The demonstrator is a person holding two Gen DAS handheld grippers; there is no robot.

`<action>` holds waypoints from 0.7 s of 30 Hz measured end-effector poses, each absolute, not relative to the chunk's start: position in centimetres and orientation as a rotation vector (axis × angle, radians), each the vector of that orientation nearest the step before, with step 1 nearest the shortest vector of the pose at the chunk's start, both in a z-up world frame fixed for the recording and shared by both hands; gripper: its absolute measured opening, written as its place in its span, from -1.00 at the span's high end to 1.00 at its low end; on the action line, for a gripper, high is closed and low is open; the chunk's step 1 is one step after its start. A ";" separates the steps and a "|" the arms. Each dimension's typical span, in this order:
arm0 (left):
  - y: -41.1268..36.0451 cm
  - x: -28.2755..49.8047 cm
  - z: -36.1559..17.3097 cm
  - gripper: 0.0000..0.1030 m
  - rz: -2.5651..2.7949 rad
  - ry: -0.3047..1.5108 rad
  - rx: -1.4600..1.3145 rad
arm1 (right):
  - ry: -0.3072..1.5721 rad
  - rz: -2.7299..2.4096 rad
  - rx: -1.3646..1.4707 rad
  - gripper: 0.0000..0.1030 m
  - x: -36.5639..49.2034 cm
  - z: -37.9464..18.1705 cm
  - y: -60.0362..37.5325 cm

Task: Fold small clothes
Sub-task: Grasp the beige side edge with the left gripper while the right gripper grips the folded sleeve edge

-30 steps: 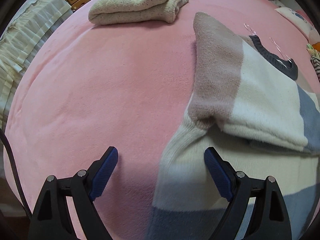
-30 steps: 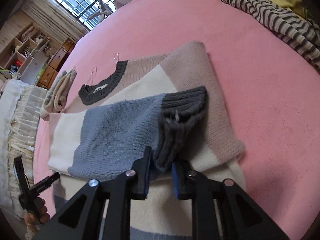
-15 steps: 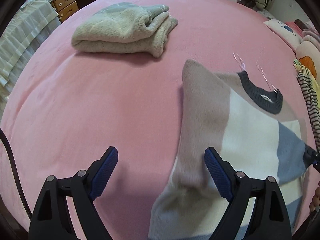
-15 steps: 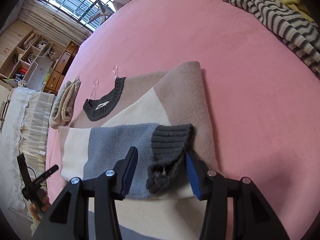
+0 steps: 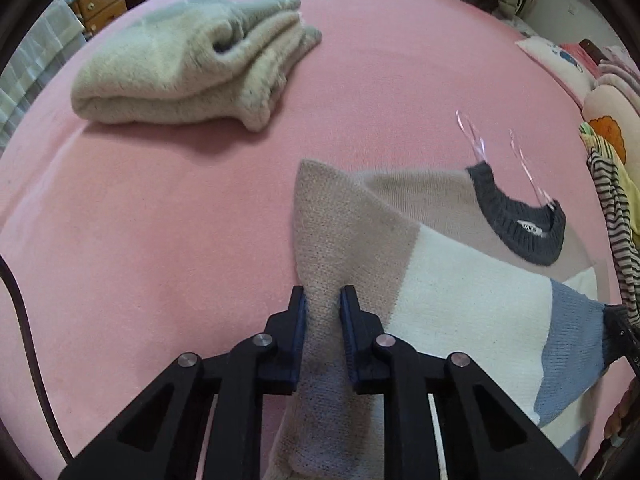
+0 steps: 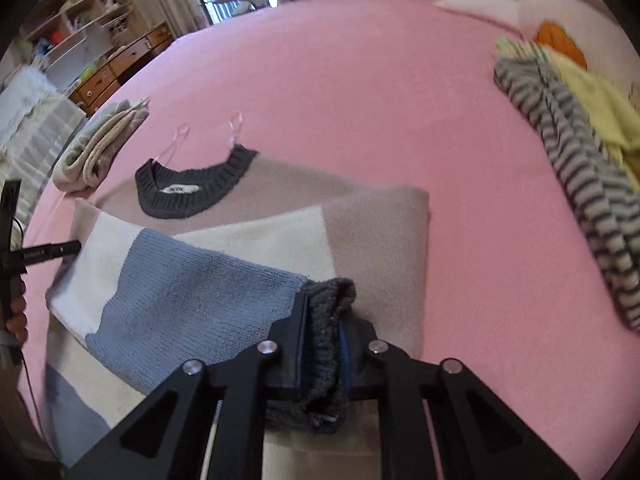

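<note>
A colour-block sweater (image 5: 460,280) in taupe, cream and blue, with a dark grey collar (image 5: 524,232), lies on the pink bed. In the left wrist view my left gripper (image 5: 323,300) has its jaws closing, pads pressed on the taupe fold at the sweater's left edge. In the right wrist view my right gripper (image 6: 325,320) is closing too, pinching the dark grey cuff (image 6: 330,296) of the blue sleeve (image 6: 192,292), which is laid across the sweater's body. The left gripper's tip (image 6: 52,250) shows at that view's left edge.
A folded beige sweater (image 5: 192,68) sits at the back left of the bed. A striped garment (image 6: 580,184) and yellow cloth (image 6: 600,100) lie at the right beside pillows (image 5: 560,60). Clear hanger loops (image 5: 476,140) stick out at the collar. Drawers (image 6: 108,76) stand past the bed's edge.
The left gripper travelled toward the collar end and went from wide open to clamped on the taupe fold. The right gripper opened around the cuff, rolled, then closed on it again.
</note>
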State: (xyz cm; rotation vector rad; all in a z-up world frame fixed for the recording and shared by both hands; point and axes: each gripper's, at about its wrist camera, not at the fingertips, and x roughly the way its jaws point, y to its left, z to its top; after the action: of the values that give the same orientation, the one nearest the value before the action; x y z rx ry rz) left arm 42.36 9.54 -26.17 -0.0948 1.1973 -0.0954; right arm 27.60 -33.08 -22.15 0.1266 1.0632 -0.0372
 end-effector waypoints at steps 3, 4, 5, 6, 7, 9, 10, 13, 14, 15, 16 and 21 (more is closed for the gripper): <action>10.5 42.2 -26.9 0.71 -0.072 1.193 -0.152 | 1.058 -0.082 0.058 0.76 28.2 -23.2 -32.6; 10.9 42.3 -27.3 0.71 -0.070 1.200 -0.179 | 1.075 -0.097 0.049 0.76 28.6 -23.8 -32.7; 11.2 42.3 -27.6 0.69 -0.068 1.203 -0.196 | 1.096 -0.108 0.049 0.76 28.9 -24.8 -32.9; 11.4 42.3 -27.8 0.65 -0.067 1.204 -0.207 | 1.099 -0.109 0.053 0.75 28.9 -25.3 -33.1; 11.5 42.3 -27.9 0.60 -0.062 1.203 -0.202 | 1.095 -0.106 0.062 0.74 29.0 -25.4 -33.2; 11.6 42.3 -27.7 0.31 -0.046 1.206 -0.174 | 1.094 -0.096 0.126 0.72 28.8 -24.9 -34.1; 11.7 42.3 -27.5 0.19 -0.027 1.209 -0.164 | 1.091 -0.085 0.171 0.60 28.6 -24.6 -34.8; 12.6 42.1 -26.3 -0.33 0.001 1.216 -0.155 | 1.033 -0.116 0.257 0.25 27.7 -22.9 -37.3; 13.0 42.1 -25.8 -0.34 -0.003 1.207 -0.158 | 1.019 -0.138 0.264 0.16 27.6 -22.5 -38.0; 13.2 42.0 -25.3 -0.35 -0.007 1.196 -0.160 | 1.004 -0.164 0.276 0.06 27.6 -22.0 -38.9; 13.3 42.0 -24.9 -0.38 -0.011 1.186 -0.160 | 1.003 -0.182 0.284 0.05 27.7 -21.9 -39.6; 12.4 44.0 -25.3 -0.54 0.012 1.199 -0.093 | 1.076 -0.222 0.356 0.05 30.1 -23.2 -42.3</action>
State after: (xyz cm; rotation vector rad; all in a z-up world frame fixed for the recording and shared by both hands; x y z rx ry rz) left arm 43.97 12.45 -25.27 -0.0930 1.1987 0.0119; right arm 30.11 -42.34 -23.23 0.3557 1.0755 -0.2216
